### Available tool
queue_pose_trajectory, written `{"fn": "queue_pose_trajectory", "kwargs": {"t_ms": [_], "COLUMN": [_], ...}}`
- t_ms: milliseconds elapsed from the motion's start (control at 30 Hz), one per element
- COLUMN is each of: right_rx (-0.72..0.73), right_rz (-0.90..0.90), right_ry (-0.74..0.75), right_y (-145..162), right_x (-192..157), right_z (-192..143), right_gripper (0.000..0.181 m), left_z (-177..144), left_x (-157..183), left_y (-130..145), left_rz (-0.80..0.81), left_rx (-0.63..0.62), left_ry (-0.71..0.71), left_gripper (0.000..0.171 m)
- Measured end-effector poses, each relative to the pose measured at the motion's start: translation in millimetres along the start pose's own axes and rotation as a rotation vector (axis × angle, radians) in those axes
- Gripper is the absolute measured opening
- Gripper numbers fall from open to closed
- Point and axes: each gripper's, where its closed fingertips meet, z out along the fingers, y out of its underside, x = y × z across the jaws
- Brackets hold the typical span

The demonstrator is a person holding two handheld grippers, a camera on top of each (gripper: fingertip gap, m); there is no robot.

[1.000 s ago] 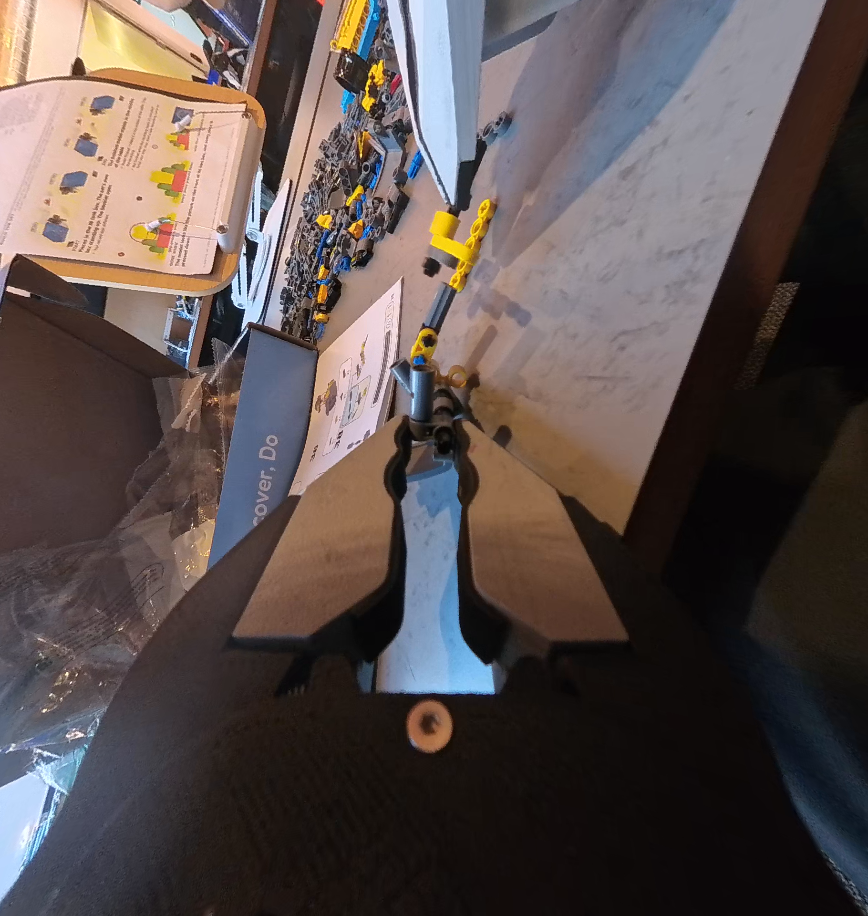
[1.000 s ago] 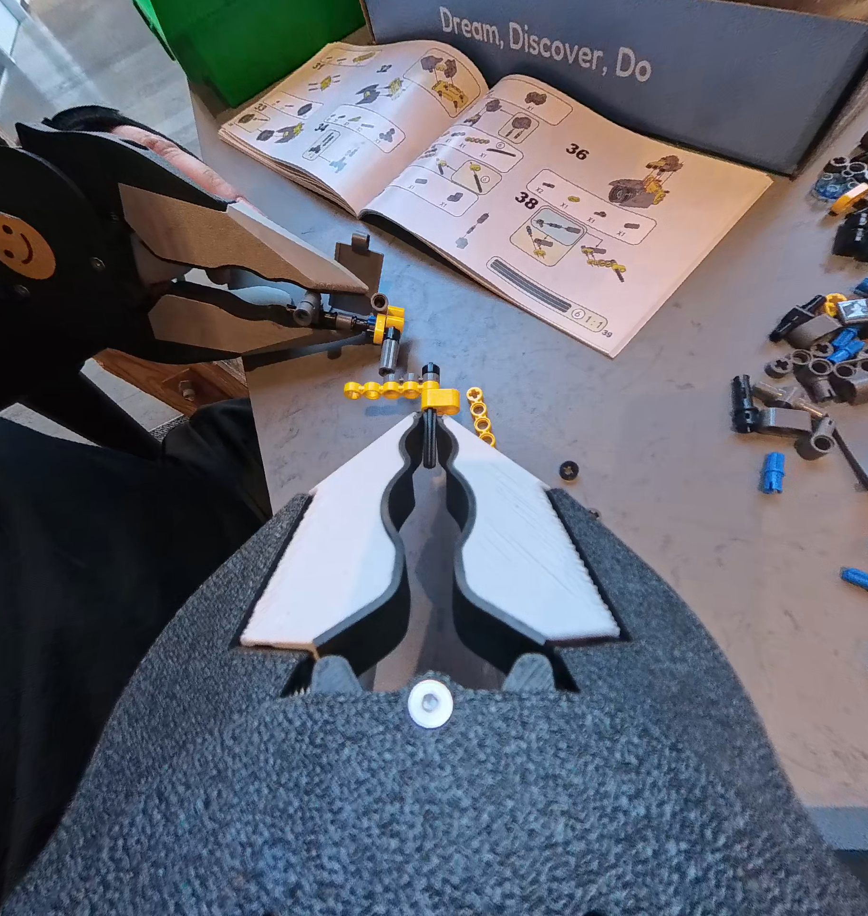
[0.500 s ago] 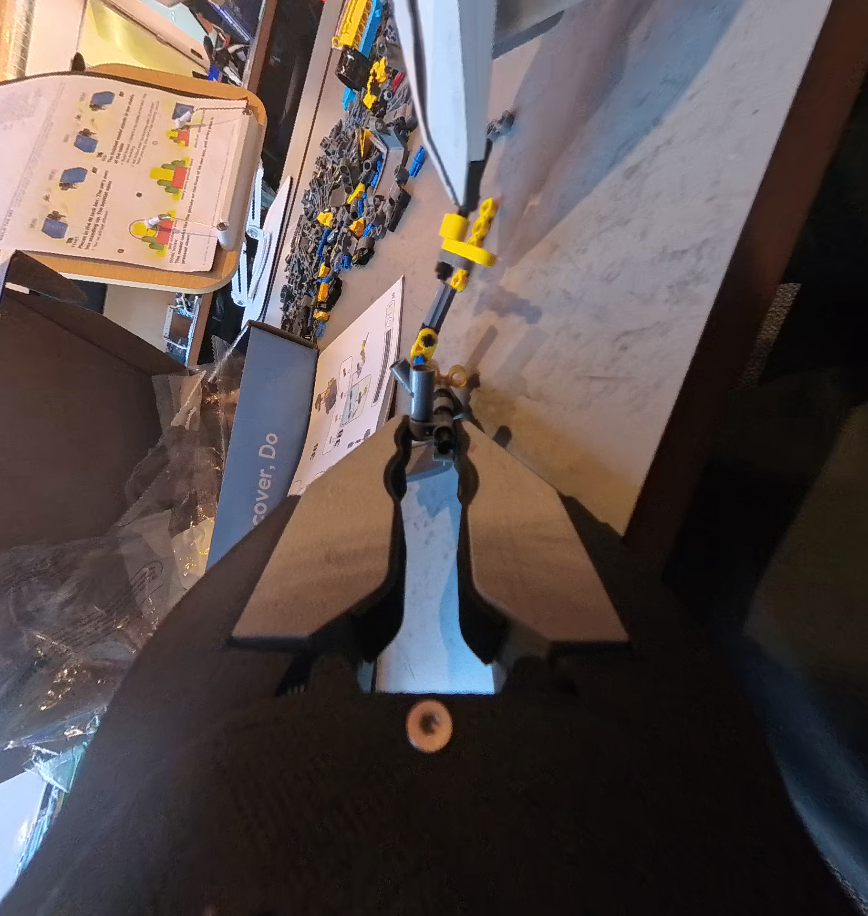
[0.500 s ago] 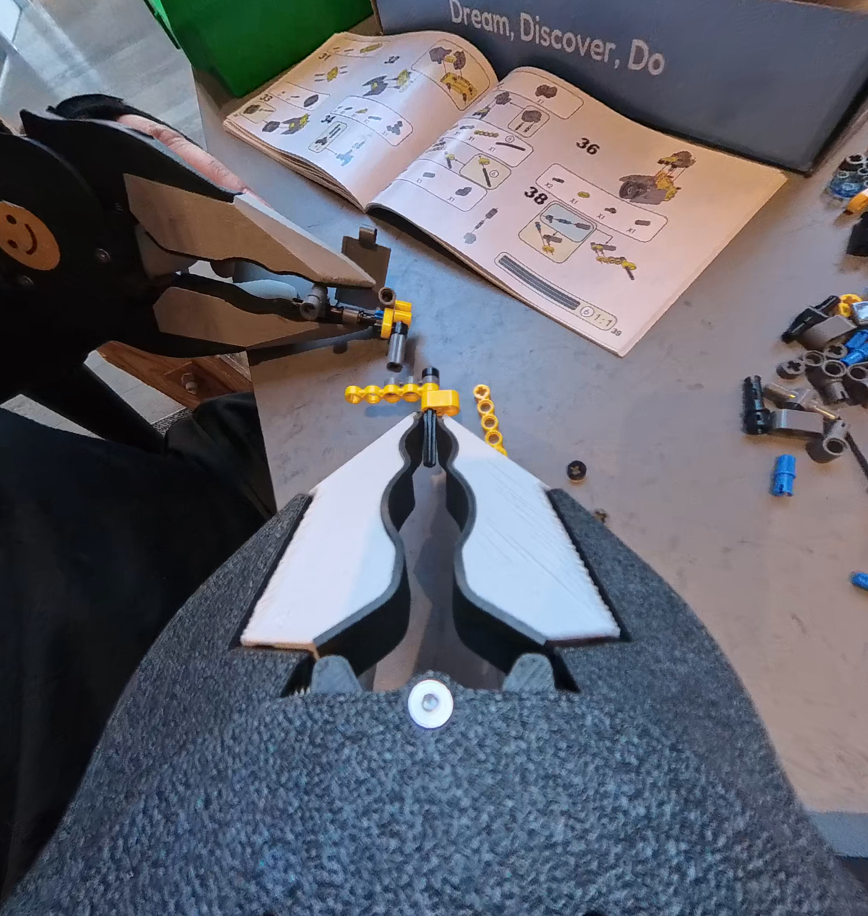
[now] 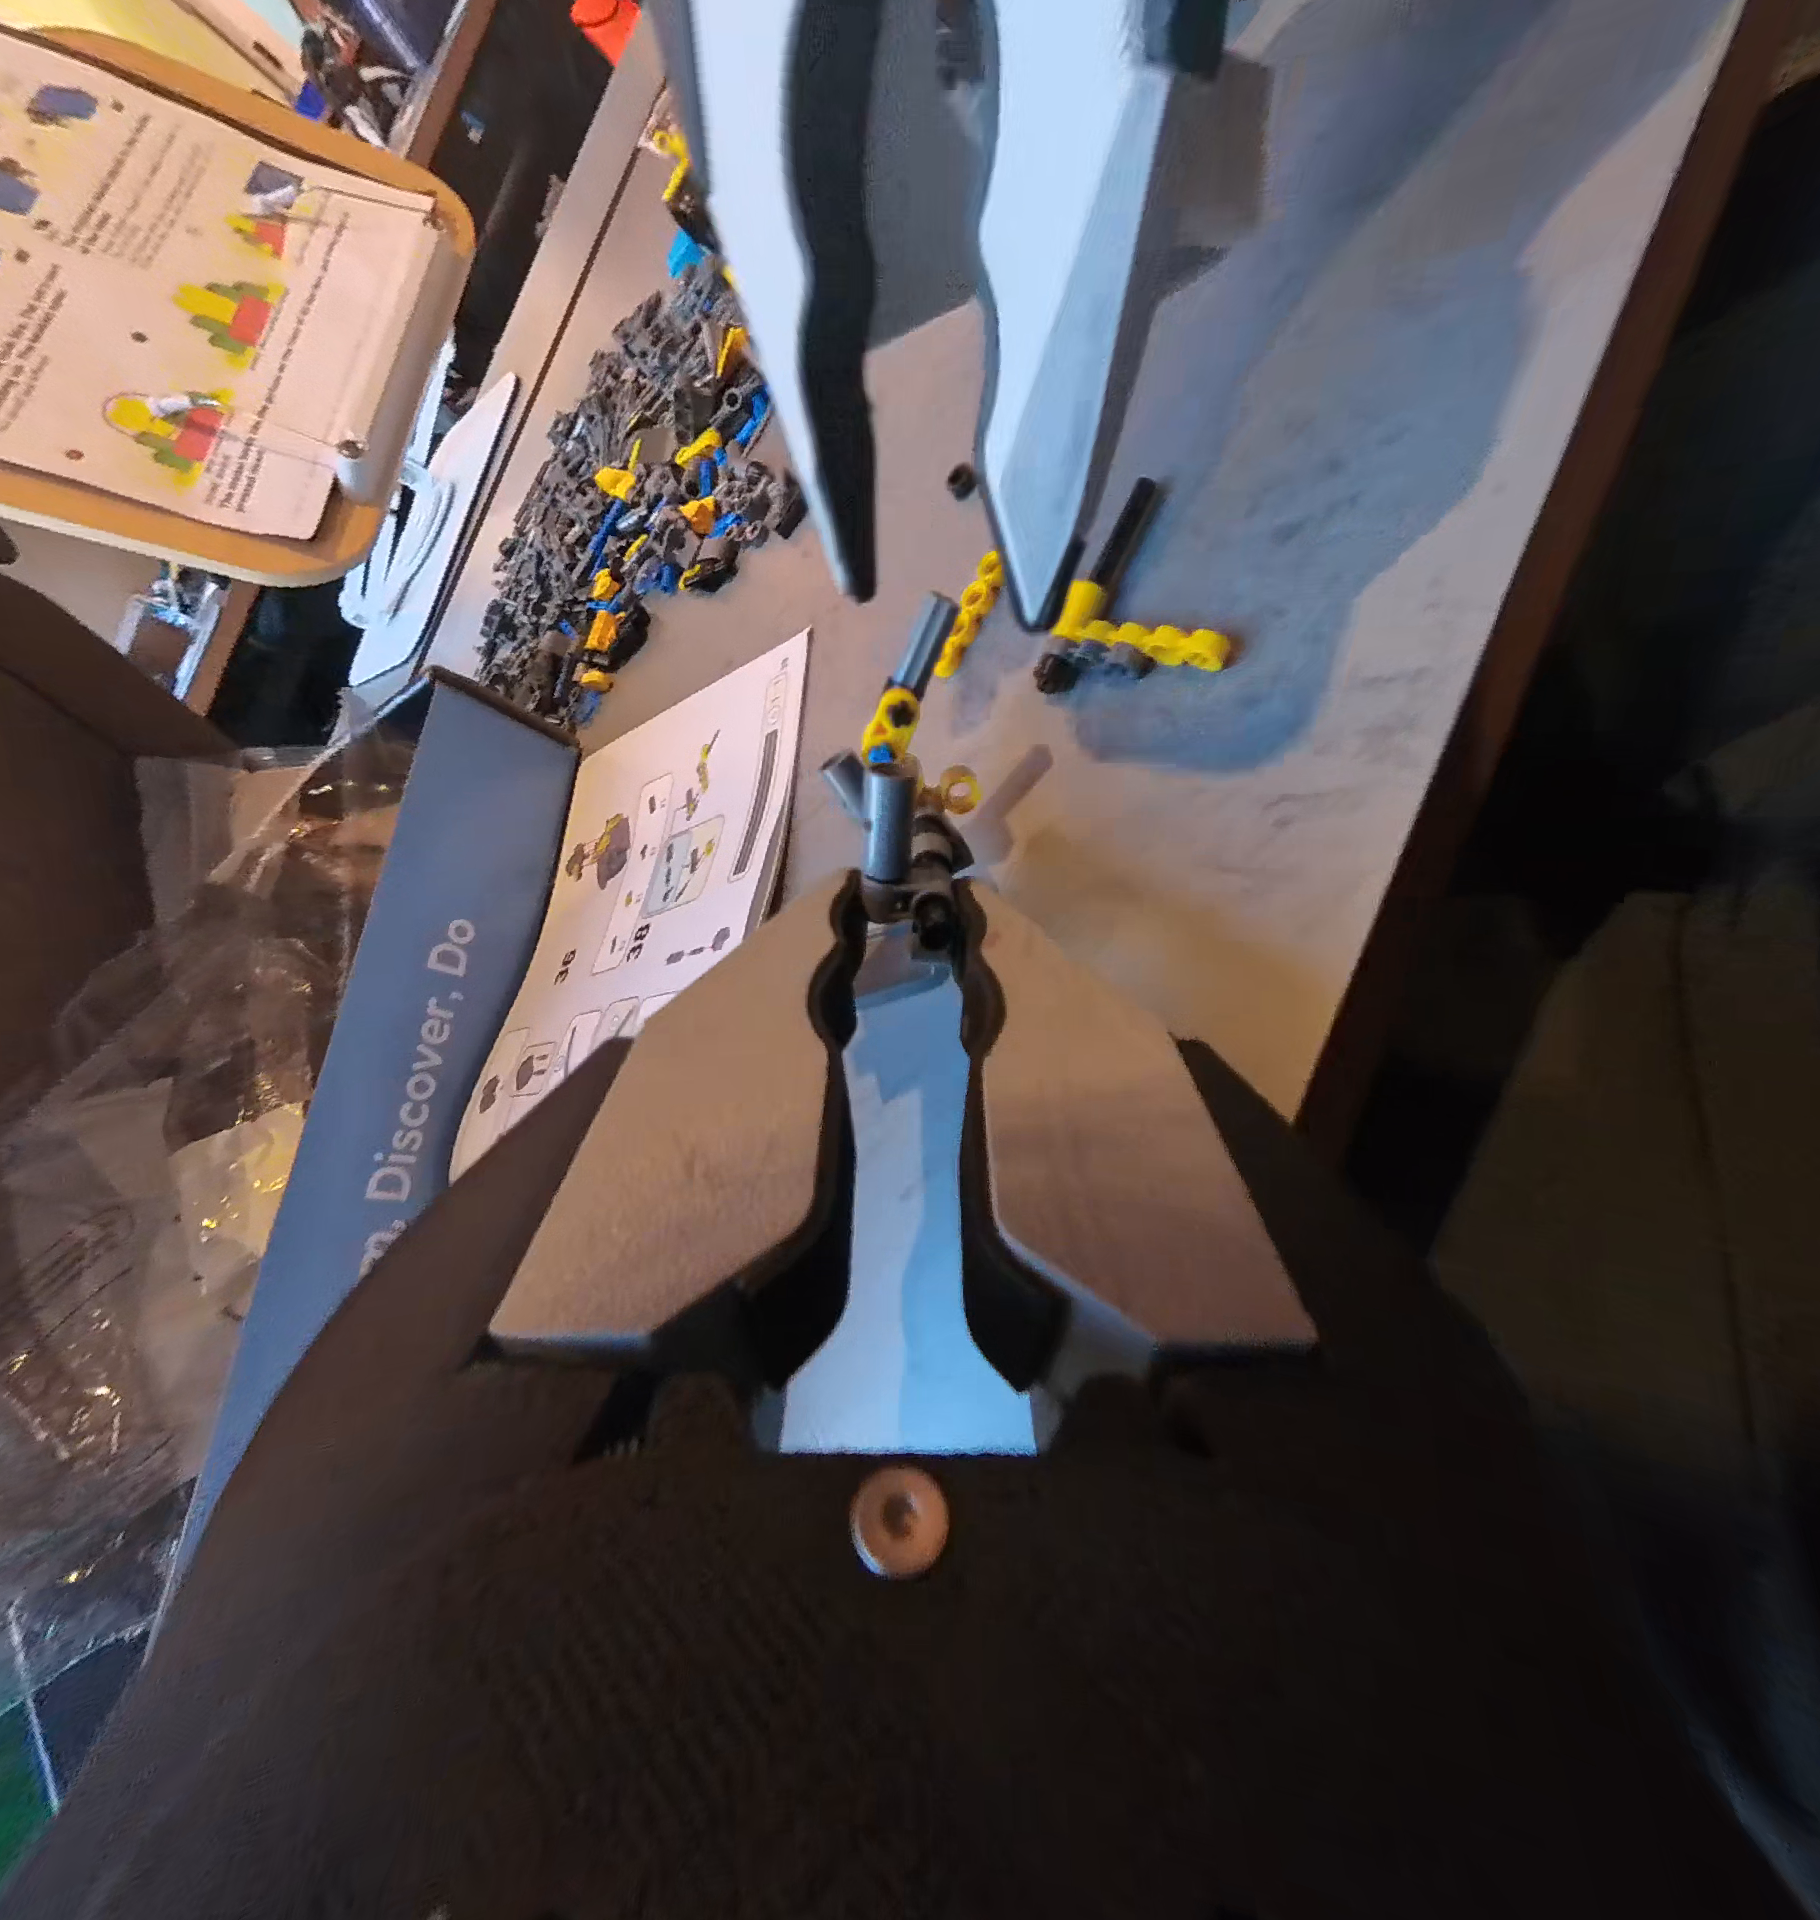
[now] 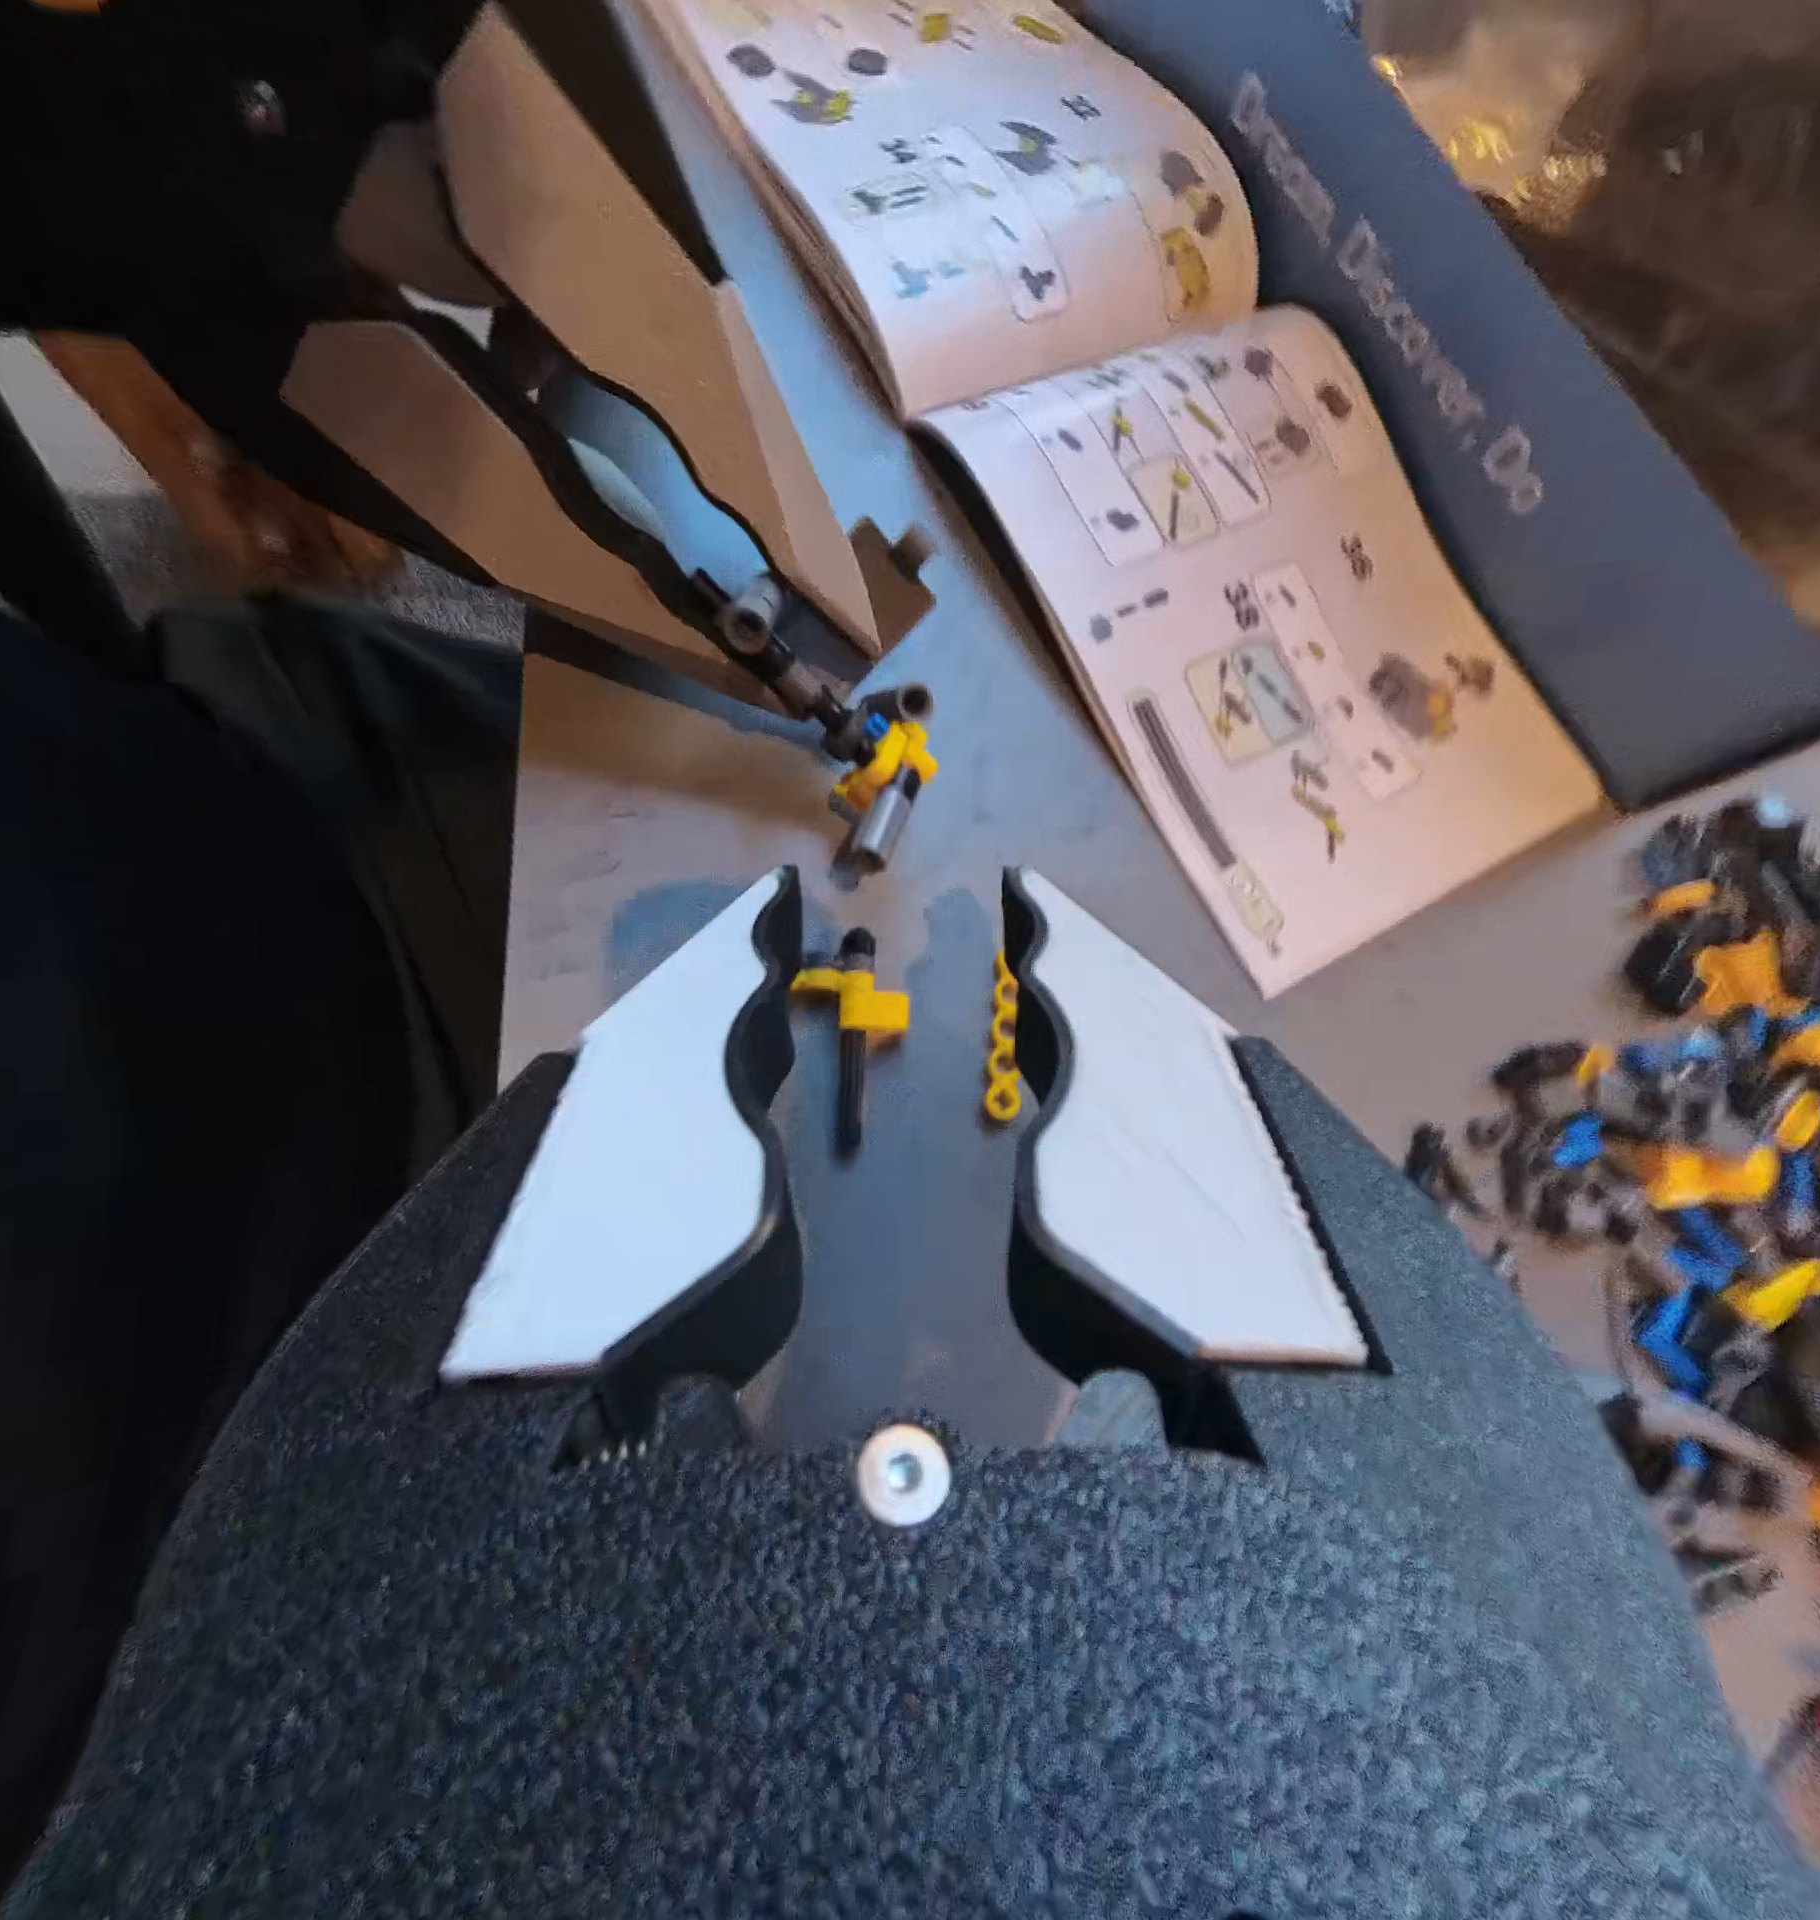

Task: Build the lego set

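My left gripper (image 5: 901, 899) is shut on a small grey, black and yellow assembly (image 5: 890, 810), held just above the grey table. It also shows in the right wrist view (image 6: 885, 774), sticking out of the left gripper (image 6: 823, 686). My right gripper (image 6: 901, 883) is open and empty above the table. Between its fingers lie a yellow angle piece on a black axle (image 6: 854, 1013) and a short yellow beam (image 6: 1001, 1039). In the left wrist view the white right gripper (image 5: 942, 603) hangs over the angle piece (image 5: 1134, 644) and the beam (image 5: 973, 613).
An open instruction booklet (image 6: 1145, 468) lies beside a dark grey box (image 6: 1508, 416). A pile of grey, blue and yellow parts (image 6: 1716, 1195) lies to the right. The table's brown edge (image 5: 1457, 727) runs close by. Clear plastic bags (image 5: 106, 1143) lie past the box. The gap from one gripper's tips to the other's is roughly 5 centimeters.
My right gripper has opened and let go of the yellow angle piece with its axle, which now lies on the table. The left gripper keeps its hold on the assembly.
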Motion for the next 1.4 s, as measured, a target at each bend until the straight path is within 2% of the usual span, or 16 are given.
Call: {"fn": "queue_pose_trajectory", "kwargs": {"t_ms": [67, 133, 200, 333, 500, 667, 800, 867, 933, 1000, 1100, 1167, 1200, 1333, 1400], "right_rx": [-0.022, -0.055, -0.088, -0.100, -0.059, -0.042, -0.080, -0.084, -0.137, -0.201, -0.236, -0.217, -0.212, -0.174, -0.141], "right_rz": [-0.119, -0.208, -0.242, -0.250, -0.152, -0.096, -0.091, -0.063, -0.050, -0.031, 0.015, 0.067, 0.095, 0.219, 0.283], "right_ry": [-0.016, -0.003, -0.038, -0.111, -0.197, -0.207, -0.113, -0.122, -0.111, -0.097, -0.070, -0.070, -0.069, -0.030, -0.013], "right_y": [-5, -5, -1, 3, -5, -4, 8, 16, 31, 42, 47, 45, 44, 42, 40], "right_x": [-5, -6, -11, -16, -12, -7, 2, -3, -6, -9, -8, -9, -10, -9, -11], "right_z": [7, 12, 15, 13, 6, 8, -1, -10, -14, -14, -9, -5, -3, -4, -7], "right_gripper": [0.036, 0.024, 0.013, 0.012, 0.007, 0.008, 0.016, 0.025, 0.026, 0.025, 0.023, 0.004, 0.004, 0.004, 0.004], "left_z": [0, -1, -2, -2, -1, -1, -1, -3, -3, -2, 0, 1, 3, 3, 0], "left_x": [3, 8, 11, 18, 20, 18, 7, 2, 5, -3, -20, -24, -21, -5, 0], "left_y": [0, -1, -1, -2, -4, -6, -5, -7, -6, -3, 6, 7, 7, -1, -10], "left_rz": [0.001, 0.005, 0.016, 0.064, 0.107, 0.109, 0.117, 0.150, 0.170, 0.233, 0.408, 0.523, 0.555, 0.555, 0.527], "left_rx": [0.000, 0.005, 0.010, 0.014, 0.027, 0.008, -0.037, -0.056, -0.082, -0.124, -0.237, -0.275, -0.288, -0.286, -0.261], "left_ry": [0.024, 0.054, 0.070, 0.096, 0.083, 0.056, 0.012, 0.016, 0.069, 0.043, -0.059, -0.118, -0.123, -0.091, -0.079], "left_gripper": [0.014, 0.014, 0.014, 0.014, 0.014, 0.014, 0.014, 0.015, 0.015, 0.015, 0.015, 0.015, 0.015, 0.015, 0.026]}}
